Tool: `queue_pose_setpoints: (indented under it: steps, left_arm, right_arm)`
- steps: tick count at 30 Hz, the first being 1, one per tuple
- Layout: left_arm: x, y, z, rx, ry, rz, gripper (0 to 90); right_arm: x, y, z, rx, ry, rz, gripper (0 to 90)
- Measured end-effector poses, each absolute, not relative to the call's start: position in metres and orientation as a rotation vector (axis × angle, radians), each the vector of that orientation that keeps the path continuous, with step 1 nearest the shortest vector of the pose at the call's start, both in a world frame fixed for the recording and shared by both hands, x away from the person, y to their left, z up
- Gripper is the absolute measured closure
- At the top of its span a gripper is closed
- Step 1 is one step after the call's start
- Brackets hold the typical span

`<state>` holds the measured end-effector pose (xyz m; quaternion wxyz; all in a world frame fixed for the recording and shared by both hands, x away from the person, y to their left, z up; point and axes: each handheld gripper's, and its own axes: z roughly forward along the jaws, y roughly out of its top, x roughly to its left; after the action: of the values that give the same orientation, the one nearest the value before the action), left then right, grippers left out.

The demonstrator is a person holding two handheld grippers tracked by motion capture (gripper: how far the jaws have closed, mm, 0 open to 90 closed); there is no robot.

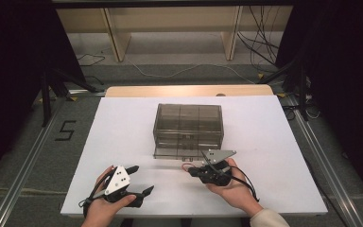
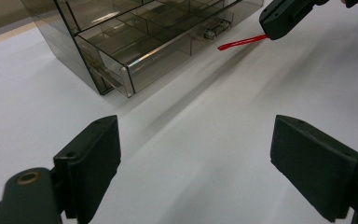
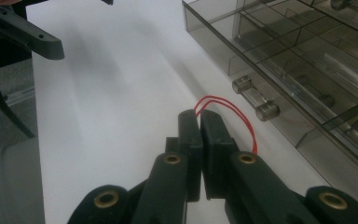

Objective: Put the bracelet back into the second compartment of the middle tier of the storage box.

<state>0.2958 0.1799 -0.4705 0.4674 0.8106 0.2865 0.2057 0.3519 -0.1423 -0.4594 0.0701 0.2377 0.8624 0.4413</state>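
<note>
The right gripper (image 3: 200,116) is pinching a thin red rubber band (image 3: 235,116), its jaws pressed together on the band so that a loop is poking out past the tips. It is hovering just in front of the smoky clear drawer box (image 1: 188,125), whose bottom drawer (image 3: 307,93) is standing pulled out, its small clear handle (image 3: 256,99) just beside the loop.

The left gripper (image 1: 131,182) is waiting with its jaws wide apart over bare white bench (image 1: 274,142), well to the left of the box and holding nothing.

The grip is looking slight: so little band is lying between the jaws that it may be slipping free or springing away. The loop is also hanging close to the handle and could be snagging on it. A nudge against the light box might be sliding it across the bench, since nothing is bracing it.
</note>
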Motion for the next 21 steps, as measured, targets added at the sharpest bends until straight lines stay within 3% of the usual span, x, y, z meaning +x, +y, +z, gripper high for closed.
queue_pose_setpoints:
  steps: [21]
  left_arm:
    - [0.2960,0.1800,-0.4704,1.990,0.701,0.509,15.8]
  right_arm:
    - [0.3497,-0.1416,-0.4516,0.702,2.582,1.351,88.3]
